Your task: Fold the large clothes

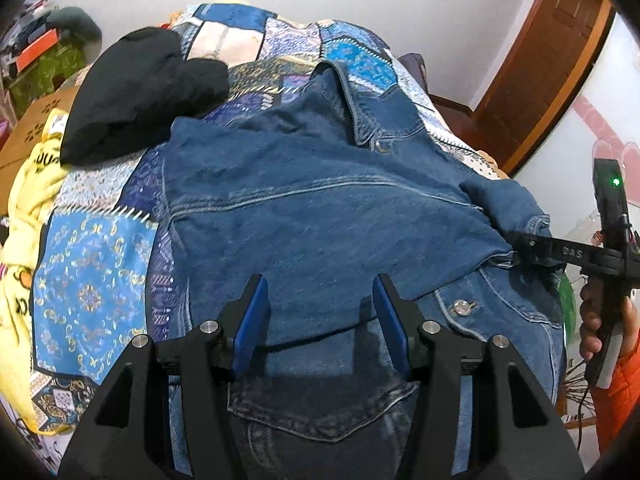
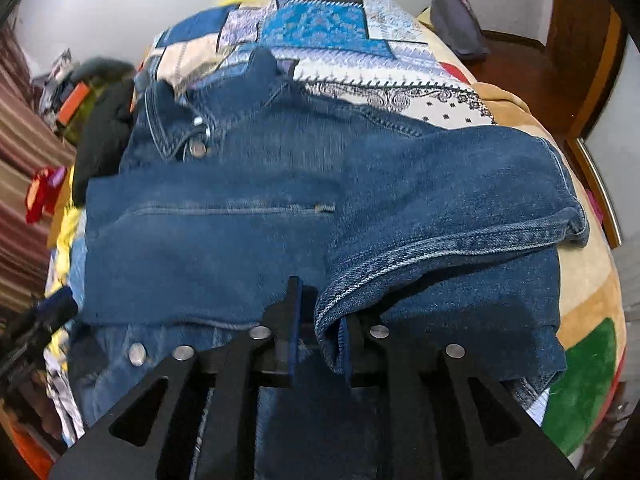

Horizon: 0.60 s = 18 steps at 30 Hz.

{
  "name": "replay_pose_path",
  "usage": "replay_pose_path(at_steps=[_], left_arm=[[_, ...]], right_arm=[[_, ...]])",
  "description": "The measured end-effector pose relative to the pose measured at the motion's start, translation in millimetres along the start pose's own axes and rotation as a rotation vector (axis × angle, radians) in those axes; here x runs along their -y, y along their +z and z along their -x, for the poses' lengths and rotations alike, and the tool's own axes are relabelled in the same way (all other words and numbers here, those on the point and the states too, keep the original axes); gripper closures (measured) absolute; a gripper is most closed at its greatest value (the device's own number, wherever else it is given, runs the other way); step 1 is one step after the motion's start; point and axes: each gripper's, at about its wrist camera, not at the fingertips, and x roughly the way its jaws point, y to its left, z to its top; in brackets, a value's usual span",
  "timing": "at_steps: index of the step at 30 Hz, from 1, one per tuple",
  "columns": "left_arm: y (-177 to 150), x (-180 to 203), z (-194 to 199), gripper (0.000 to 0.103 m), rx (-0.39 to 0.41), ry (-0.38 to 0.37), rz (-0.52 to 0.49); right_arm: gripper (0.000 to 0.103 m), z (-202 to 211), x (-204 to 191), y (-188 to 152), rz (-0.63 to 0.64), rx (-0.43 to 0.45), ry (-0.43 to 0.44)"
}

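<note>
- Writing: the letters "DAS" show in white on the black finger of the right gripper (image 1: 516, 254) where it enters the left wrist view from the right edge. On the yellow cloth (image 1: 28, 200) at the left edge, black letters are cut off by a fold and cannot be read whole.
- The left gripper (image 1: 320, 300) stands about half spread at the bottom centre of its own view, blue pads (image 1: 256, 316) facing each other. The jaws hang over the denim jacket (image 1: 320, 208) with nothing pinched between them; whether the tips touch the cloth cannot be told.
- The right gripper (image 2: 320, 312) is nearly pressed together, pinching a stitched hem of the jacket (image 2: 280, 220) at the bottom centre of its view. In the left wrist view the same fingers clamp a folded-over flap at the jacket's right side.
- The jacket lies in the middle of both views on a blue patchwork bedspread (image 1: 92, 280), collar toward the top, metal buttons showing.
- A black garment (image 1: 140, 92) lies on the bedspread at upper left.
- A hand (image 1: 600, 312) with an orange sleeve (image 1: 620, 392) grips the right tool's handle at the right edge, partly cut off.
- The right wrist view is motion-blurred; the clutter at its left edge is hard to make out.
</note>
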Motion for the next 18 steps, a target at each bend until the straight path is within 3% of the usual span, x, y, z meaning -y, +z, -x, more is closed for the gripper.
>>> replay_pose_path(at_steps=[4, 7, 9, 11, 15, 18], left_arm=[[-2, -2, -3, 0.049, -0.009, -0.003, 0.016], [-1, 3, -4, 0.049, -0.008, -0.005, 0.01], [1, 8, -5, 0.049, -0.005, -0.006, 0.001], [2, 12, -6, 0.049, -0.001, 0.001, -0.012], [3, 18, -13, 0.049, -0.016, 0.002, -0.015], [4, 24, -17, 0.049, -0.023, 0.004, -0.021]], right_arm=[[0.079, 17, 4, -1, 0.012, -0.029, 0.045], [0.068, 30, 6, -4, 0.039, -0.004, 0.065], [0.05, 41, 10, -6, 0.042, 0.039, 0.046], [0.039, 49, 16, -6, 0.033, 0.09, 0.022], [0.037, 55, 44, -7, -0.04, 0.144, -0.053], [0.037, 52, 70, -4, -0.143, 0.151, -0.049]])
